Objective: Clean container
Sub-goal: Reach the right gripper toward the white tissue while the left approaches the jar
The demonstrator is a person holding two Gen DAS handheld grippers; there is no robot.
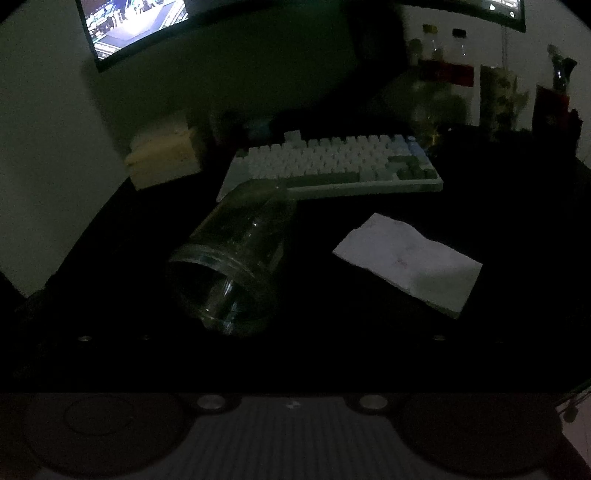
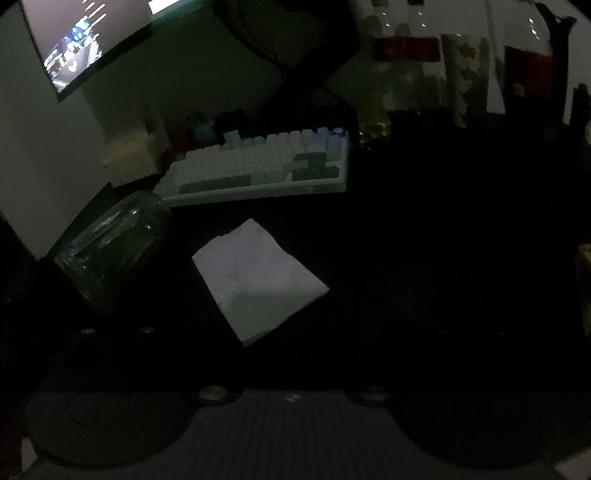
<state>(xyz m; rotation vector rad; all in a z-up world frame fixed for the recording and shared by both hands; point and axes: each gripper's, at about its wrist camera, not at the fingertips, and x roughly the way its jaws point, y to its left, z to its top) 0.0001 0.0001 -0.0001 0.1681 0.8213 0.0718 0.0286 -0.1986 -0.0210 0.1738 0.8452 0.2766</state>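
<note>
Grippers are both angled down toward a dark counter [image 1: 369, 350], seen in very dim light. Fingers of neither gripper can be made out against the black surface; only each body is seen along the bottom edge of its view. The left gripper [image 1: 291, 332] is taken as fully spread, with nothing seen between its fingers. The right gripper [image 2: 291, 332] is likewise taken as fully spread and nothing is held. No hand or sleeve is seen.

Jar [image 1: 232, 258], clear, is found lying on its side on the counter, mouth turned toward the left camera, base pointing away toward the keyboard [image 1: 332, 166] and overlapping its near left corner in the picture; actual contact cannot be told. The jar's inside looks dark; contents cannot be told. In the right view the jar [image 2: 110, 247] is seen at the left, apart from both grippers.

Cloth [image 1: 410, 258], white and folded flat, is laid on the counter just right of the jar, not touching it. In the right view the cloth [image 2: 258, 280] lies near the centre, ahead of the right gripper.

Bottles [image 1: 450, 59] are stood at the far right; contents are unclear. A lit monitor [image 1: 136, 26] is seen at upper left.
</note>
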